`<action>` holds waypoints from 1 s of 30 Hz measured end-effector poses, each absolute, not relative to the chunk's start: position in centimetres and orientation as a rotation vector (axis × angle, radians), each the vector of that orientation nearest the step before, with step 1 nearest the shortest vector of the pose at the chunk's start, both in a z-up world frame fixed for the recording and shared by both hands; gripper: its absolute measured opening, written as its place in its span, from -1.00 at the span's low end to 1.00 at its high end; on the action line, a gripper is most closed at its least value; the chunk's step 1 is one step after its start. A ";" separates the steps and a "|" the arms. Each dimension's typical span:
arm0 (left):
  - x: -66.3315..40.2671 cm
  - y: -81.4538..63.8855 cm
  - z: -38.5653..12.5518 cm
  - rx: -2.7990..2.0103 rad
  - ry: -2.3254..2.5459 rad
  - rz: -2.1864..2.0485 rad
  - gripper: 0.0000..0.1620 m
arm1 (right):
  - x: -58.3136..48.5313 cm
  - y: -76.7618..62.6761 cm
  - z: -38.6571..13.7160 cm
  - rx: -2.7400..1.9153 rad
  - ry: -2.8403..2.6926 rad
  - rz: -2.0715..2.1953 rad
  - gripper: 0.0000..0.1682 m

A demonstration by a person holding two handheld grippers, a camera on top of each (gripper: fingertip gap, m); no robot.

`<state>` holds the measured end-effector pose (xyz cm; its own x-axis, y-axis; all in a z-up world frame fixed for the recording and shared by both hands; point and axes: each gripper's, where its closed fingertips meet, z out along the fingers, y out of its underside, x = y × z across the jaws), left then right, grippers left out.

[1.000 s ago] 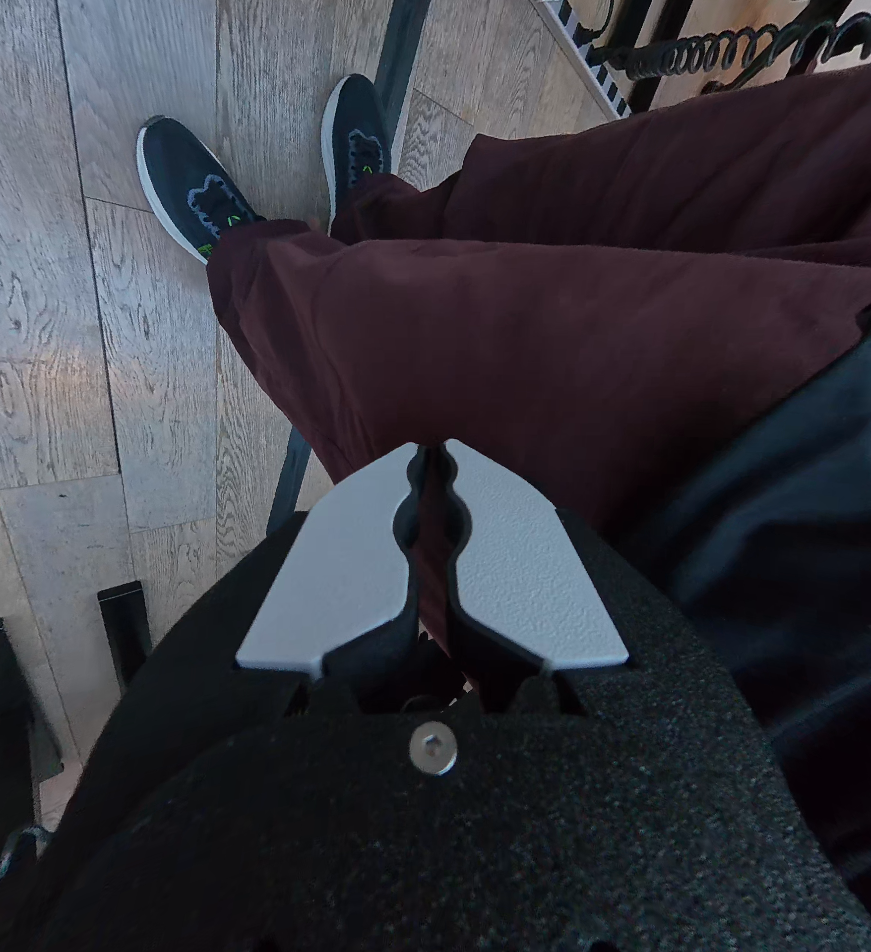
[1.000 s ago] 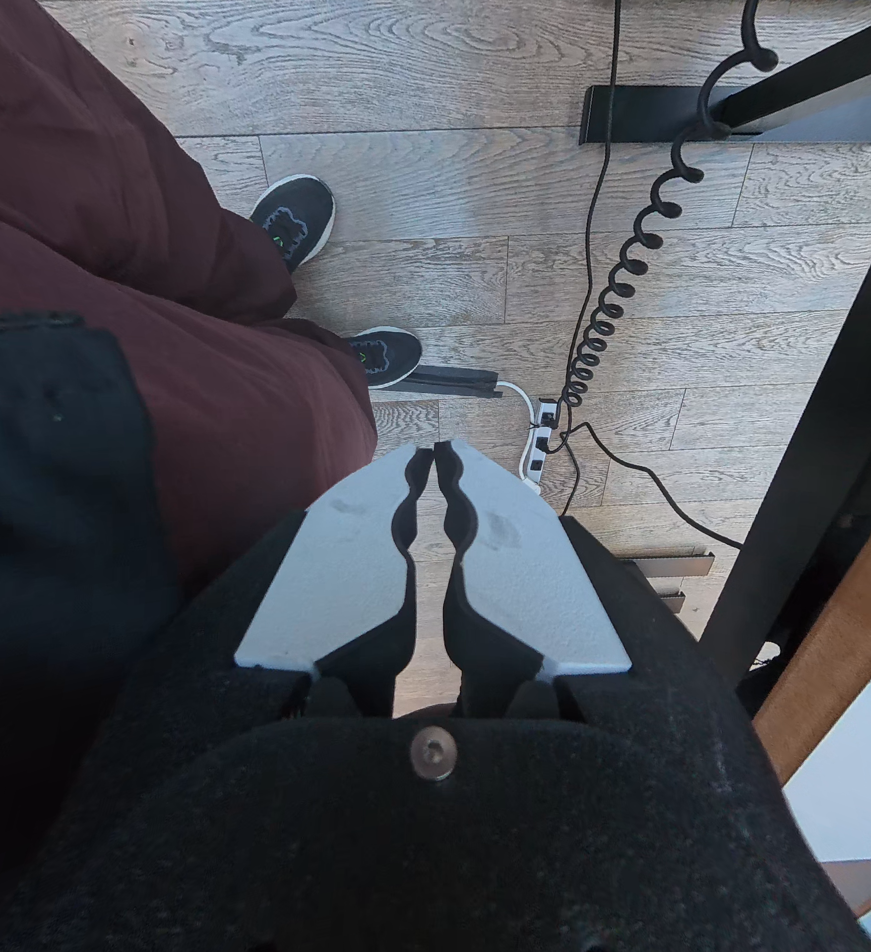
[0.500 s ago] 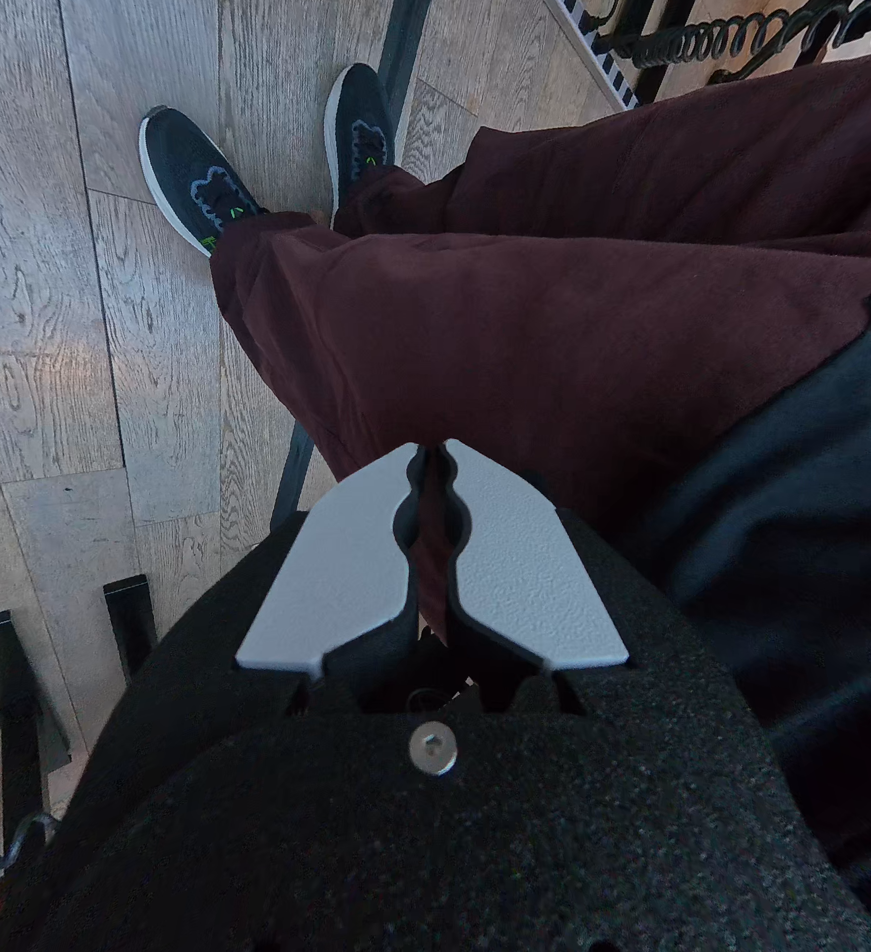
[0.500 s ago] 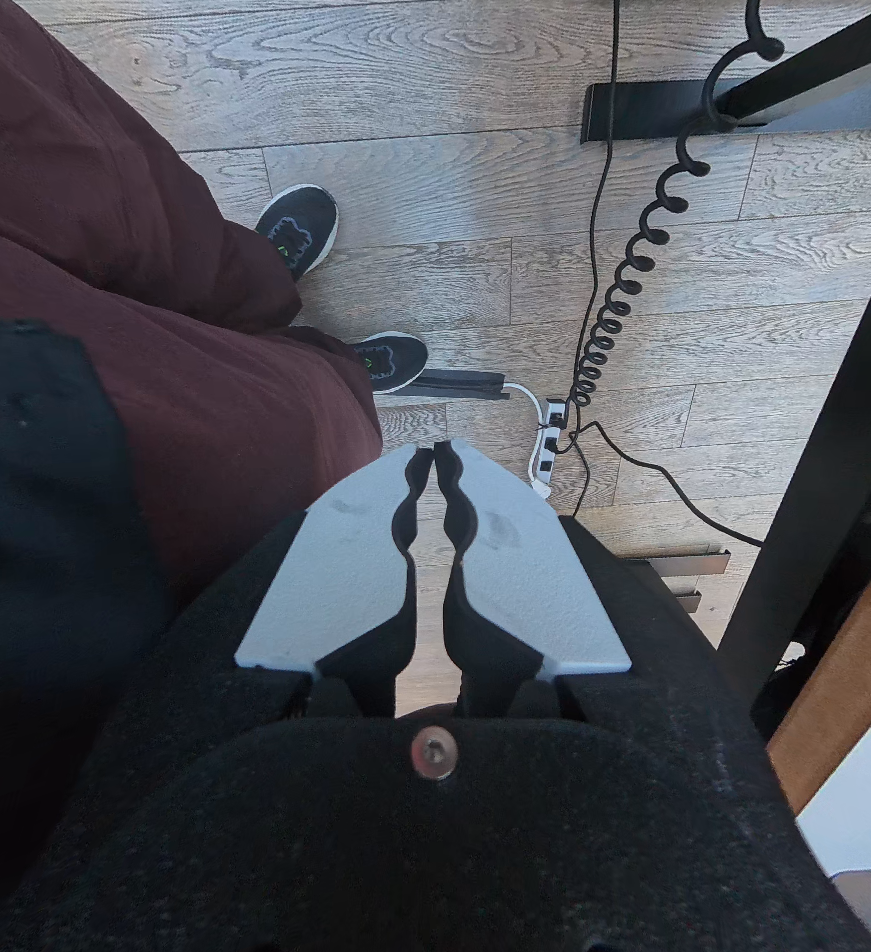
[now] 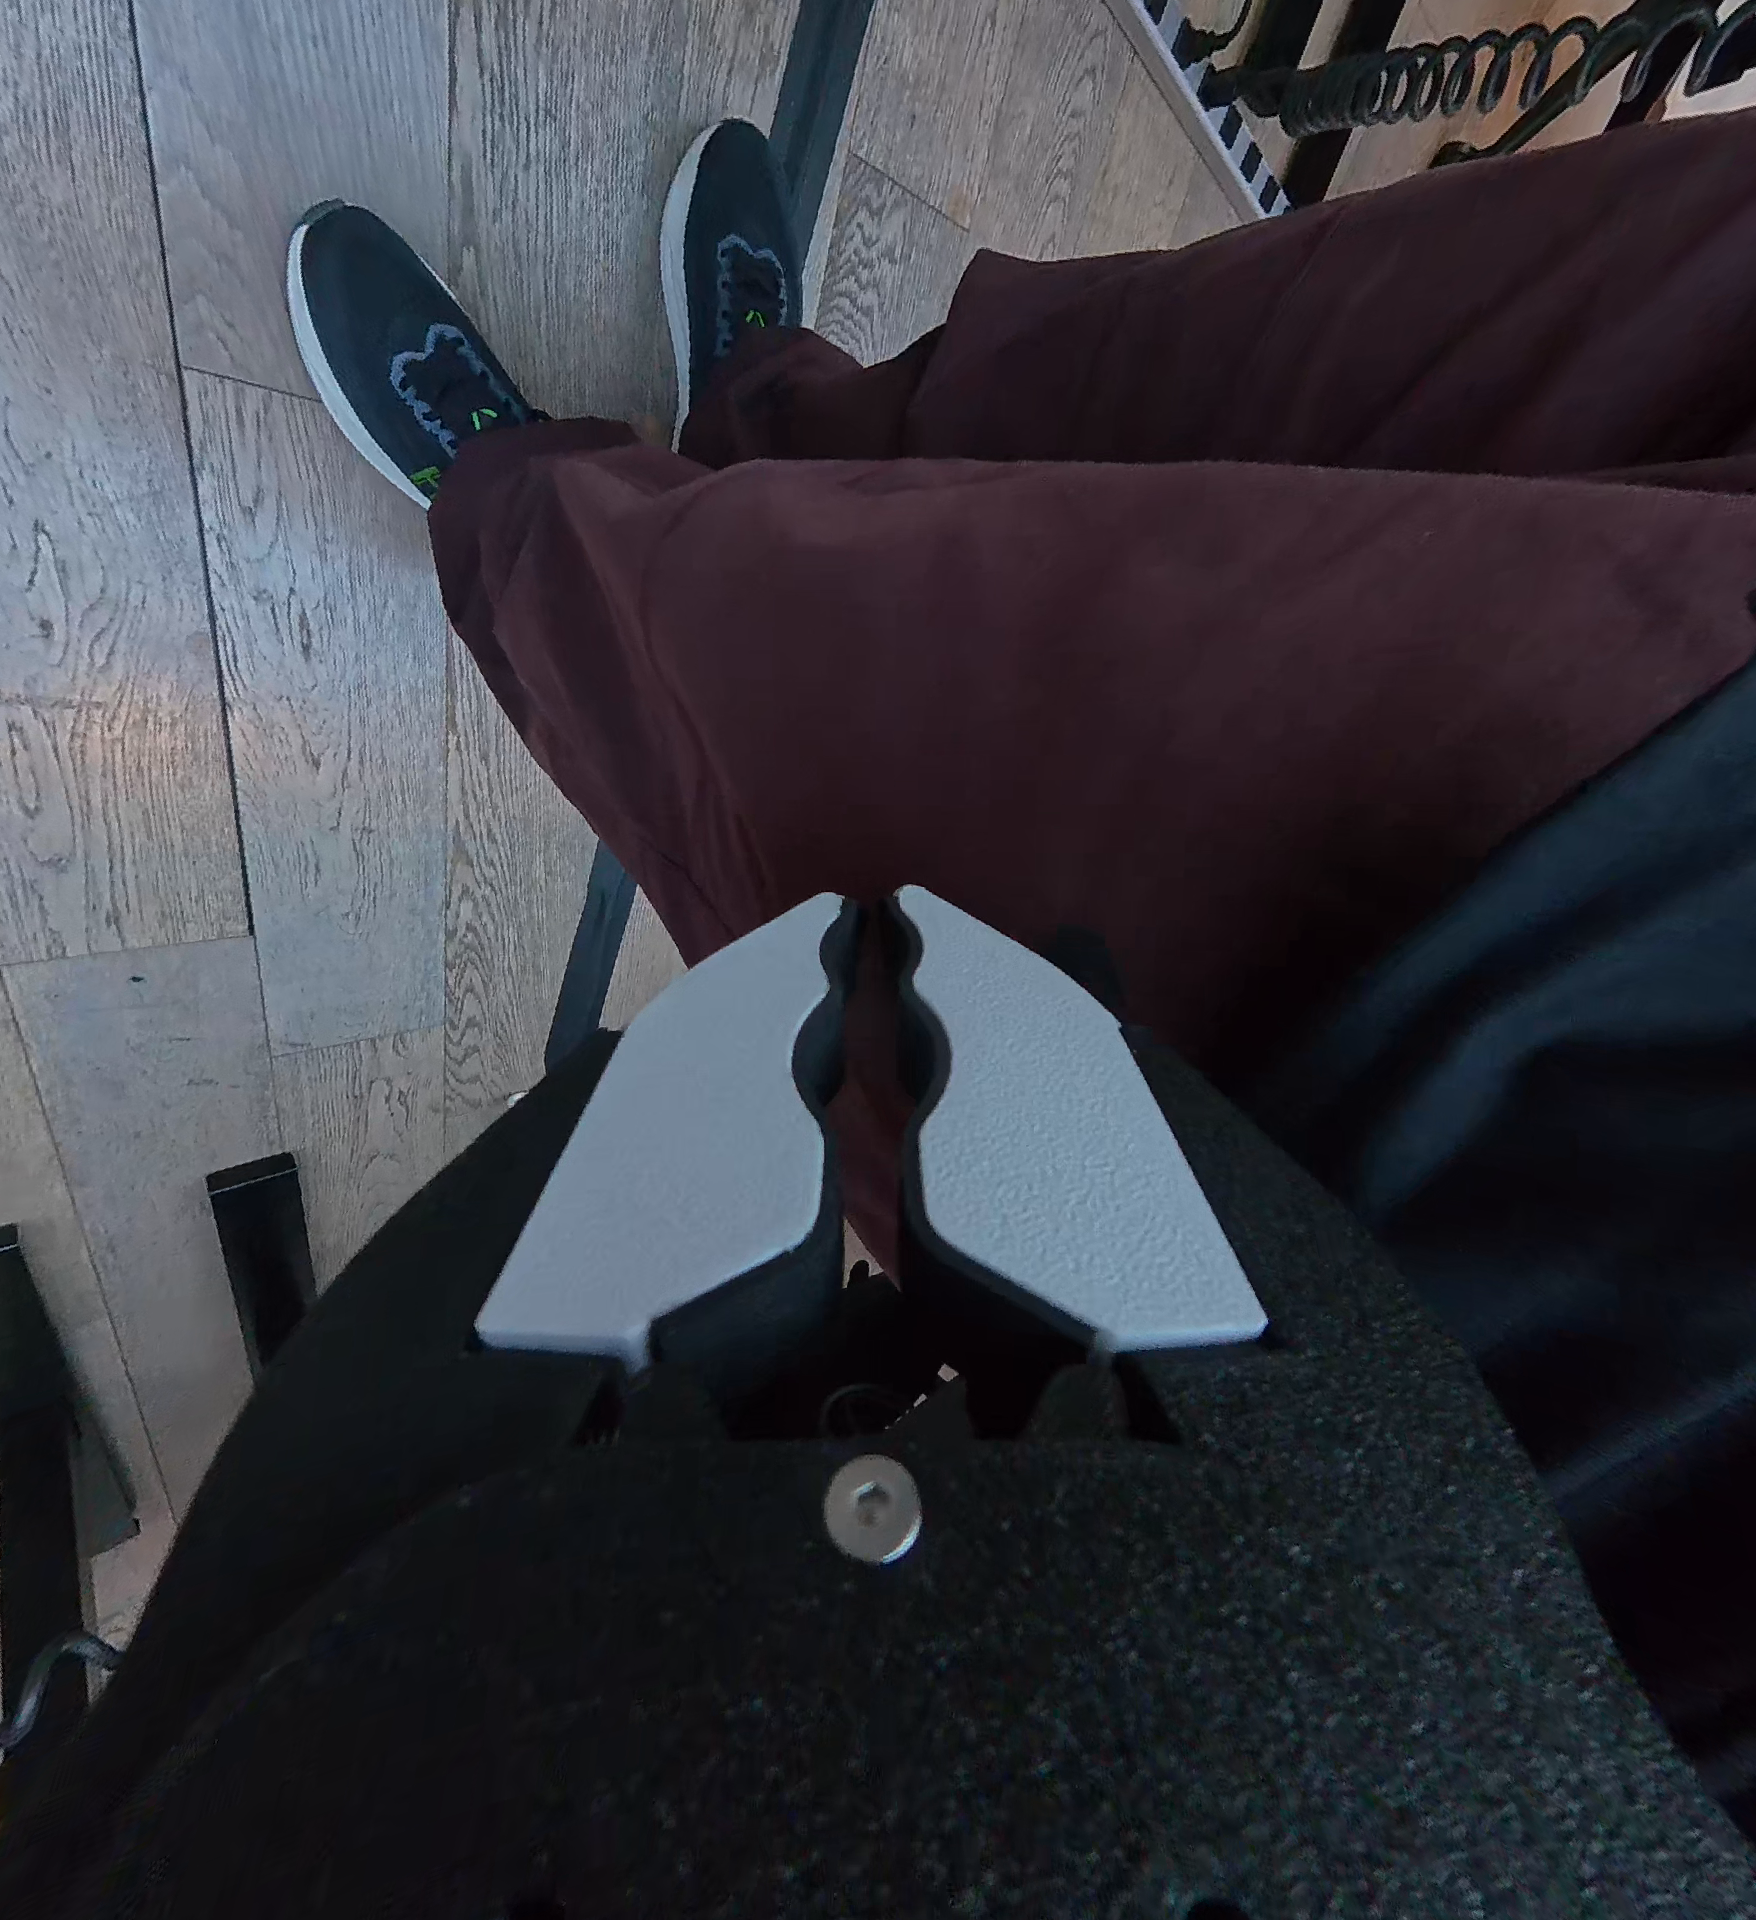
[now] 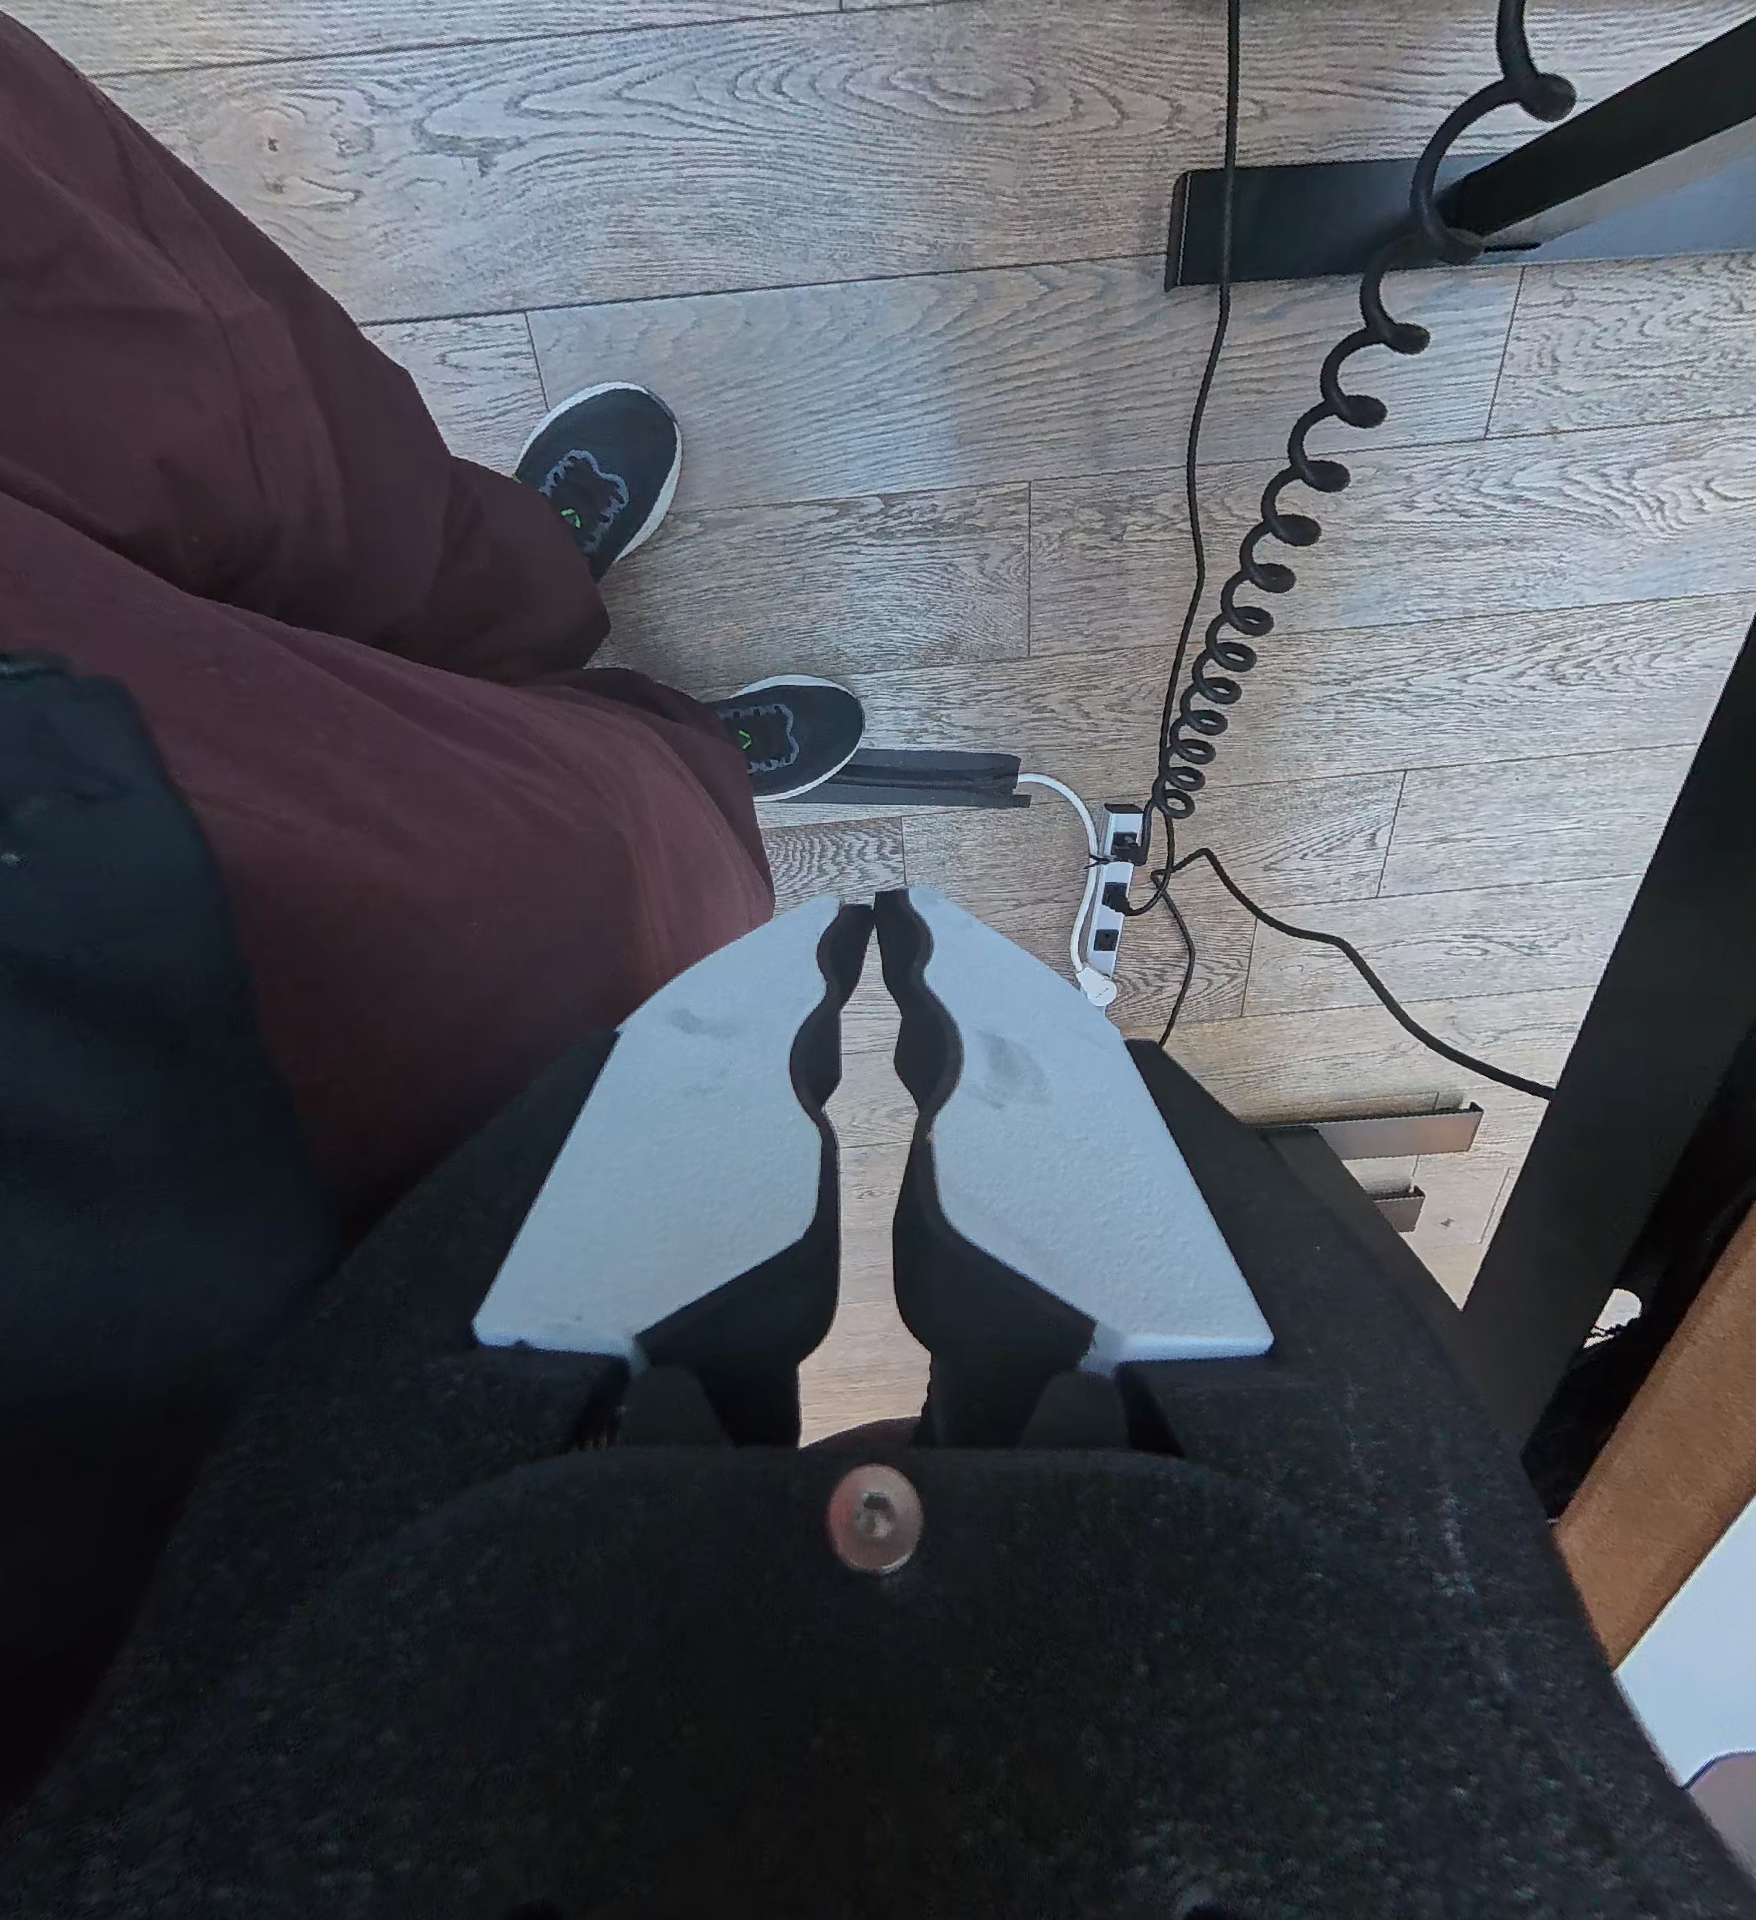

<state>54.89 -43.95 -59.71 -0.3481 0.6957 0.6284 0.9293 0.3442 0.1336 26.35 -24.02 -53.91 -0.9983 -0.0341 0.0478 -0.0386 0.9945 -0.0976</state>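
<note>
My left gripper points down at the floor, shut and empty, its grey fingers close over a person's dark red trouser leg. My right gripper also points down, shut and empty, beside the same trousers and above the wooden floor. Two black shoes stand on the floor; they also show in the right wrist view. A black garment hangs by each gripper.
A coiled black cable runs down to a white power strip on the floor. Black table feet and a black table leg stand at the right. Black metal feet lie at the left. My right fingertips sit around 35 cm from my left ones.
Both views have shifted slightly; the shoes and floor sit a little differently in frame. Both grippers stay shut and empty.
</note>
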 end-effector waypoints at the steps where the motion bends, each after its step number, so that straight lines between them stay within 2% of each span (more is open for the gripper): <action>1: 54.9 -43.9 -59.7 -1.418 -2.145 -0.668 -0.93 | 26.4 -24.0 -53.9 0.055 -3.091 0.153 -0.91; 30: 53.5 -44.4 -59.2 -1.435 -2.166 -0.660 -0.94 | 24.3 -25.0 -54.0 0.062 -3.089 0.208 -0.92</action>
